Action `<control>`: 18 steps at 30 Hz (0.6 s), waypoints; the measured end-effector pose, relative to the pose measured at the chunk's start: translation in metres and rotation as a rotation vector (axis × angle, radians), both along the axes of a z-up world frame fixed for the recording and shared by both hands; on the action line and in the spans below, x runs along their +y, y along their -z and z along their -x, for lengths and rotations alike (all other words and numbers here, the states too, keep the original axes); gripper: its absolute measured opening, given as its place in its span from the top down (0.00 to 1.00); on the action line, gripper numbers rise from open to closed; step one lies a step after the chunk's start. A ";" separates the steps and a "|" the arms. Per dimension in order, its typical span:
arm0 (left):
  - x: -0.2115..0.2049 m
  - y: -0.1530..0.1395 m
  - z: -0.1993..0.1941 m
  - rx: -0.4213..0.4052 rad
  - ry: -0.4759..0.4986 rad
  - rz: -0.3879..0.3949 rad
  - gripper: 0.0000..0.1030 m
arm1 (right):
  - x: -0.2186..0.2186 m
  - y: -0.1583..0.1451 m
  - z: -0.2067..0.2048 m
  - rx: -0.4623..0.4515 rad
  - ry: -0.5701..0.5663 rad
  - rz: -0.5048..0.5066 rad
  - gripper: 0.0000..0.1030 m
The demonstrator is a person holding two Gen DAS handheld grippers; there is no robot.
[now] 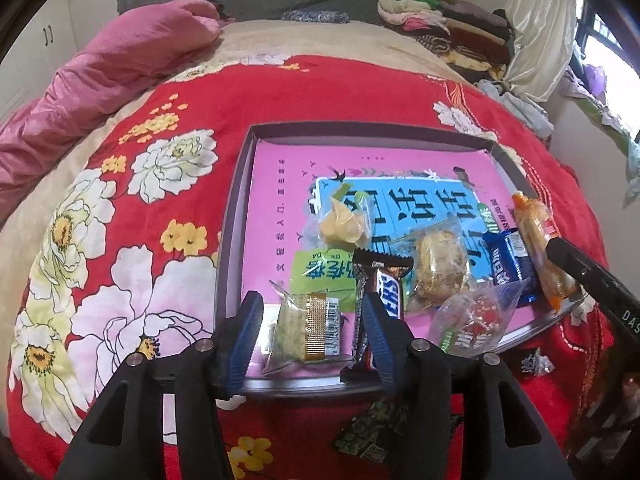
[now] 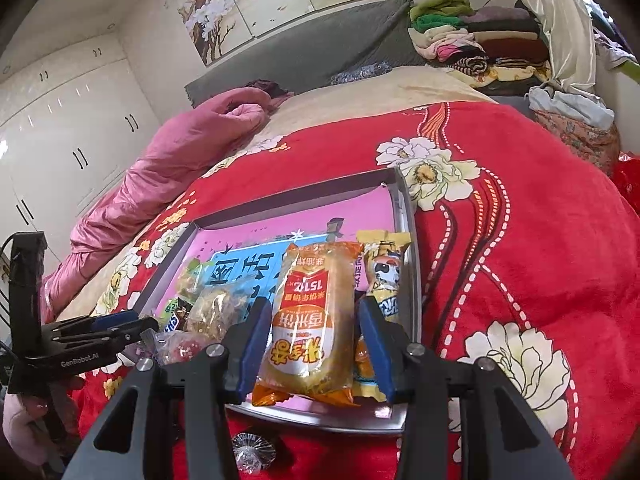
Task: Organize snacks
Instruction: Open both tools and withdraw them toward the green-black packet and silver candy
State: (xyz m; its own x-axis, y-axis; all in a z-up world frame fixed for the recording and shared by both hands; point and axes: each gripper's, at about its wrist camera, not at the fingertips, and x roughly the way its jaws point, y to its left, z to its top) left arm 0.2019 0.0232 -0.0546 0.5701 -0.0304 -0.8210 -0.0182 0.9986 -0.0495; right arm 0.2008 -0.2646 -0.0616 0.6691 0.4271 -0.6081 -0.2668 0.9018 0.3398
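Note:
A shallow grey tray [image 1: 236,216] with a pink printed bottom lies on the red floral blanket. My left gripper [image 1: 311,302] is open over its near edge, and a small green-and-gold pack [image 1: 308,328] lies between the pads without touching them. A Snickers bar [image 1: 386,286] rests against the right pad. My right gripper [image 2: 314,306] is shut on an orange rice-cracker pack [image 2: 312,320] at the tray's right side [image 2: 412,280]. A yellow panda pack [image 2: 386,276] lies just beyond it. The tray also holds a yellow pastry [image 1: 344,224], a flaky pastry [image 1: 440,268] and a blue Oreo pack [image 1: 508,260].
A dark green packet [image 1: 372,432] and a clear-wrapped candy [image 2: 254,448] lie loose on the blanket in front of the tray. A pink quilt [image 1: 100,80] is bunched at the far left. Folded clothes [image 1: 440,20] are piled at the back right. A person's hand [image 2: 24,420] holds the left gripper.

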 end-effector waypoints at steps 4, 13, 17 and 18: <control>-0.002 -0.005 0.002 -0.013 0.007 0.005 0.44 | -0.002 -0.001 0.000 -0.005 0.009 -0.001 0.53; -0.006 -0.019 0.009 -0.060 0.031 0.028 0.34 | -0.009 -0.006 0.001 -0.008 0.024 -0.031 0.47; -0.008 -0.025 0.012 -0.072 0.038 0.027 0.31 | -0.010 -0.011 0.005 -0.030 0.025 -0.029 0.47; -0.008 -0.026 0.012 -0.074 0.040 0.026 0.29 | -0.011 -0.013 0.006 -0.037 0.024 -0.031 0.46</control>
State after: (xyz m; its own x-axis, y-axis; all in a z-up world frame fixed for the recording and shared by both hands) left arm 0.1898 0.0154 -0.0286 0.6269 -0.0756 -0.7754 0.0268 0.9968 -0.0755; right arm 0.1951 -0.2752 -0.0491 0.7012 0.4289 -0.5696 -0.2576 0.8973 0.3586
